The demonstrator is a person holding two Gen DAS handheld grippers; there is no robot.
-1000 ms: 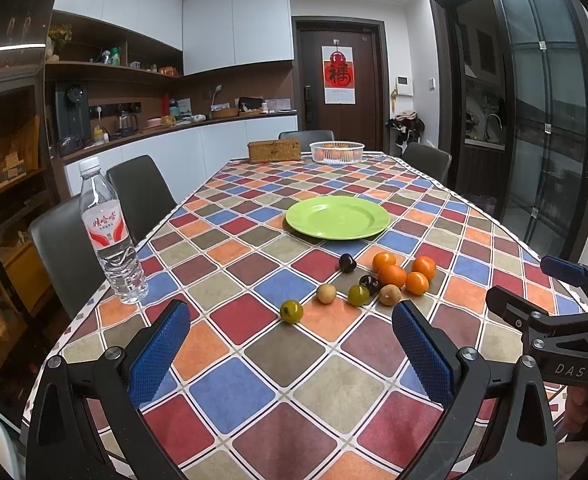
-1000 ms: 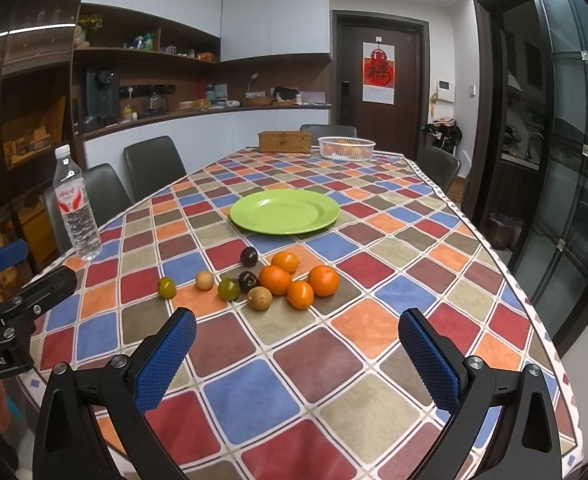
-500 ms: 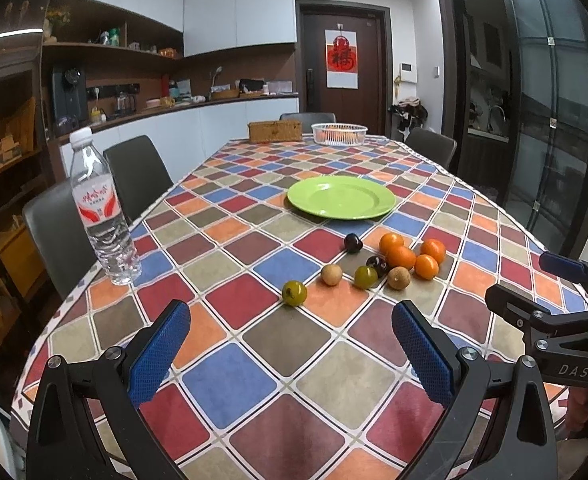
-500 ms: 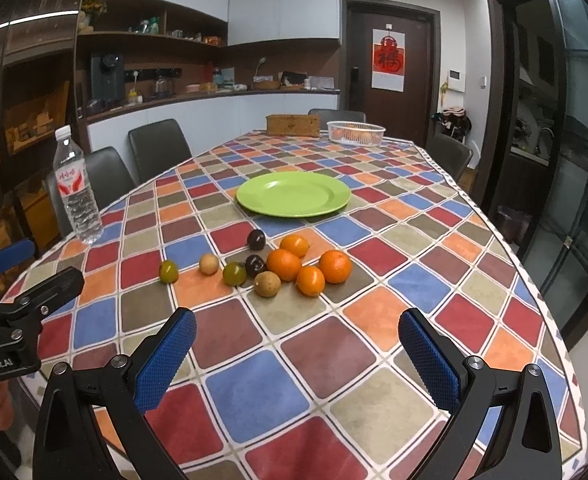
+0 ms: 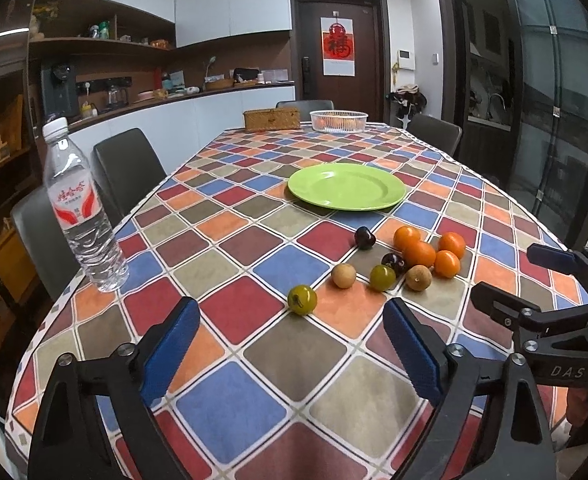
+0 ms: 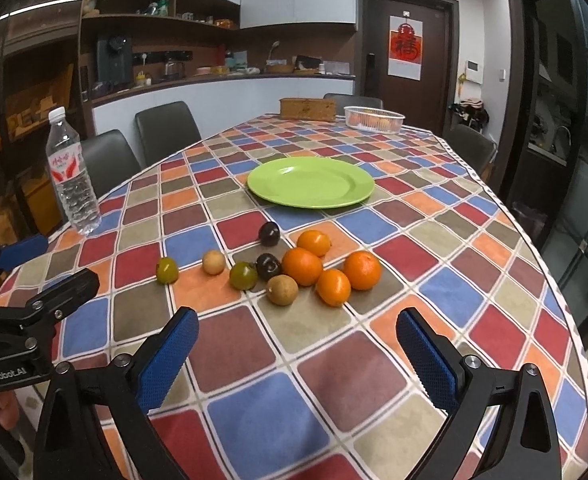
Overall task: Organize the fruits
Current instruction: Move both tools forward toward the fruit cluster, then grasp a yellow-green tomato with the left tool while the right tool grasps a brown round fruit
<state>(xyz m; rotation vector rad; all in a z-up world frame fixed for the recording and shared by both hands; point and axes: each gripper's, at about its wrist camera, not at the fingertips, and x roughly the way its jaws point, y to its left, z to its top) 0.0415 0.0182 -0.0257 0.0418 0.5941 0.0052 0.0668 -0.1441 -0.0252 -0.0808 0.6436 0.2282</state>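
Since a second ago both grippers have come in lower and closer; fruit looms bigger. I see the table (image 5: 229, 412) in checkered cloth, green plate (image 6: 310, 182) bare, fruits bunched just short of it. Left gripper (image 5: 289, 344) and right gripper (image 6: 297, 350) both spread wide, holding nothing. Risks: oranges (image 6: 302, 266) touch each other, so a nudge rolls them; the green fruit (image 5: 302, 299) rolls off easily.

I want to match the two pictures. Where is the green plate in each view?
Left wrist: the green plate lies just right of the picture's middle, beyond the loose fruits.
Right wrist: the green plate lies near the middle, also beyond the fruits.
Shared landmark: the water bottle stands at the table's left edge in both.
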